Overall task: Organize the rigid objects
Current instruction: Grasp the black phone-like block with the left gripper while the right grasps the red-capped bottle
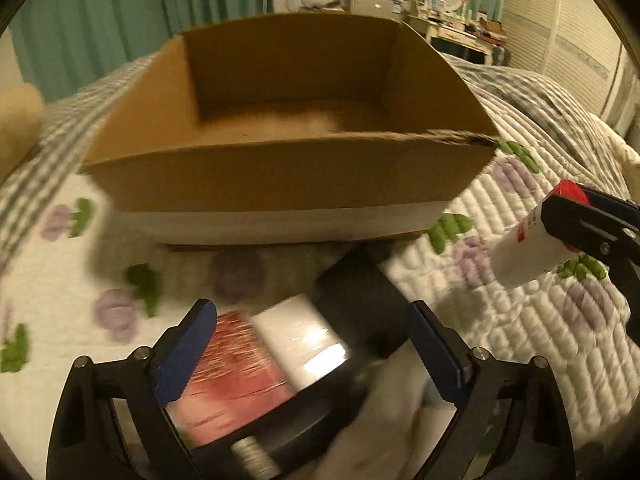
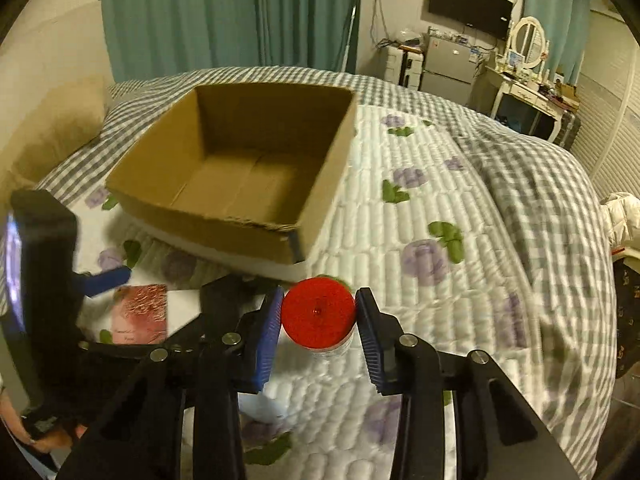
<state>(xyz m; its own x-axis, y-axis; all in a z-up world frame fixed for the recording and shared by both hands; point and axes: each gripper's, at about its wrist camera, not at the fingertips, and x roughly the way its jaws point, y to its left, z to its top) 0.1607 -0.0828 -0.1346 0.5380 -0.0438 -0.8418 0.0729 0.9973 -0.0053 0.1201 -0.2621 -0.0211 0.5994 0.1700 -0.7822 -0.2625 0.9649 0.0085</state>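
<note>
An open, empty cardboard box (image 1: 280,176) sits on the bed; it also shows in the right wrist view (image 2: 224,216). My left gripper (image 1: 308,352) is open, its fingers on either side of a flat box with a red picture and a black end (image 1: 256,372) lying on the quilt. That flat box shows in the right wrist view (image 2: 142,314). My right gripper (image 2: 318,316) is shut on a white bottle with a red cap (image 2: 318,312), held above the quilt right of the cardboard box. The bottle also shows in the left wrist view (image 1: 528,244).
The bed carries a white quilt with purple flowers (image 2: 420,240) and a grey checked blanket (image 2: 540,184). A pillow (image 2: 60,128) lies at the far left. Green curtains, a dresser with a mirror (image 2: 528,64) and a small fridge stand beyond the bed.
</note>
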